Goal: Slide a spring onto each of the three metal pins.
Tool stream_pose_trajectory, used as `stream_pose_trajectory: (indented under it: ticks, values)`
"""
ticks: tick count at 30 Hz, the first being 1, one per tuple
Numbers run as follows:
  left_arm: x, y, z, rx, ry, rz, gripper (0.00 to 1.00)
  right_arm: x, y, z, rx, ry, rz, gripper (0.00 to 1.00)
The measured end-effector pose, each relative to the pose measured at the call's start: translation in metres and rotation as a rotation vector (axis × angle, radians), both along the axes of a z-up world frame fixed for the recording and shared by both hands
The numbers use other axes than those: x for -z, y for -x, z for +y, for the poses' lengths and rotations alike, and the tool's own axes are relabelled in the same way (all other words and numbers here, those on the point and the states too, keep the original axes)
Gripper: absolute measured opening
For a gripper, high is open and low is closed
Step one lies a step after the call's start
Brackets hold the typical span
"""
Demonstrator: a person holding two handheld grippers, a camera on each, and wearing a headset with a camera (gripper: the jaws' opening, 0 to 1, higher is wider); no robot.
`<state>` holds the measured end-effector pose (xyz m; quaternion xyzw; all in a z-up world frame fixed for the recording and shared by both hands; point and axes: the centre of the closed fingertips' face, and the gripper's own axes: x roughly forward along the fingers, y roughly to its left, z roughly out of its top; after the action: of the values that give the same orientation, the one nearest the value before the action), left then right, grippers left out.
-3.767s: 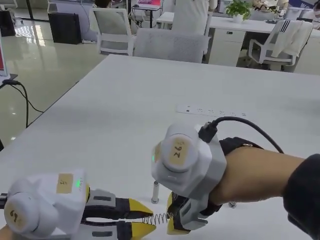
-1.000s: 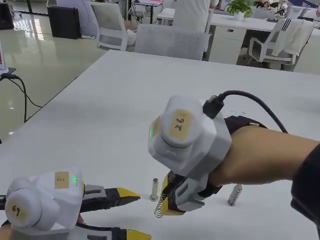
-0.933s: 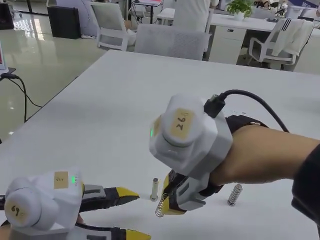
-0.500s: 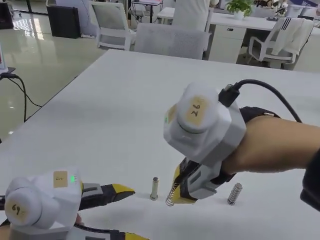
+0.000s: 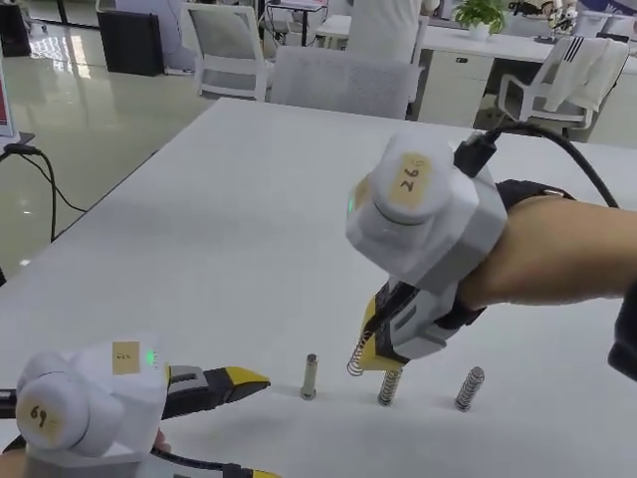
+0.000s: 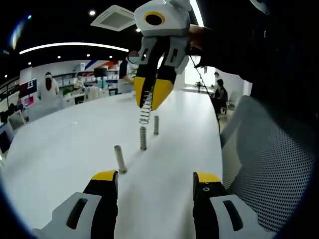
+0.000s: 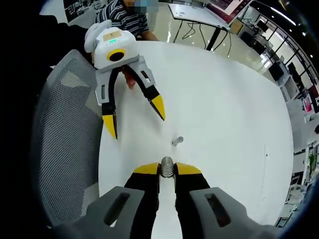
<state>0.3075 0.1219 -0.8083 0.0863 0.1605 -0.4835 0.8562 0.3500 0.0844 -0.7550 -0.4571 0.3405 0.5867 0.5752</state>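
Three pins (image 5: 310, 376) (one bare); right gripper (image 5: 374, 351) pinches a spring (image 5: 356, 358), left gripper (image 6: 155, 176) gapes empty.

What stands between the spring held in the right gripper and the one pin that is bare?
Nothing visible. The right gripper holds the spring in the air beside the bare pin, with only open table between them. The open left gripper sits on the pin's other side, clear of it.

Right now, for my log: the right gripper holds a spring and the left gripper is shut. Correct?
No. The right gripper does hold a spring, but the left gripper is open, jaws apart, as the right gripper view shows.
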Motion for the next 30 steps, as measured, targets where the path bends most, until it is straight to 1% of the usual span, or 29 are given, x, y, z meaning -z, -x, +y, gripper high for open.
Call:
stream_pose_trajectory:
  ticks: [3, 9, 13, 17, 19, 22, 30]
  values:
    - [0.0, 0.001, 0.0, 0.001, -0.001, 0.001, 0.56, -0.001, -0.006, 0.005, -0.004, -0.003, -0.003, 0.08]
    - [0.001, 0.001, -0.002, 0.004, -0.002, 0.003, 0.56, 0.002, -0.009, 0.017, -0.017, -0.007, 0.002, 0.08]
    - [0.001, 0.001, -0.002, 0.003, 0.0, 0.002, 0.56, 0.006, -0.01, 0.024, -0.032, -0.007, 0.002, 0.08]
    - [0.001, 0.001, -0.002, 0.001, 0.0, 0.001, 0.56, 0.013, -0.017, 0.028, -0.04, 0.001, -0.009, 0.08]
    - [0.001, 0.0, -0.002, -0.001, 0.002, 0.001, 0.56, 0.015, -0.018, 0.03, -0.037, 0.001, 0.0, 0.08]
    - [0.002, 0.001, -0.001, -0.001, -0.001, 0.001, 0.56, 0.019, -0.02, 0.033, -0.041, 0.007, -0.003, 0.08]
    - [0.002, 0.0, 0.0, -0.004, -0.001, -0.001, 0.55, 0.027, -0.022, 0.038, -0.044, 0.016, 0.008, 0.08]
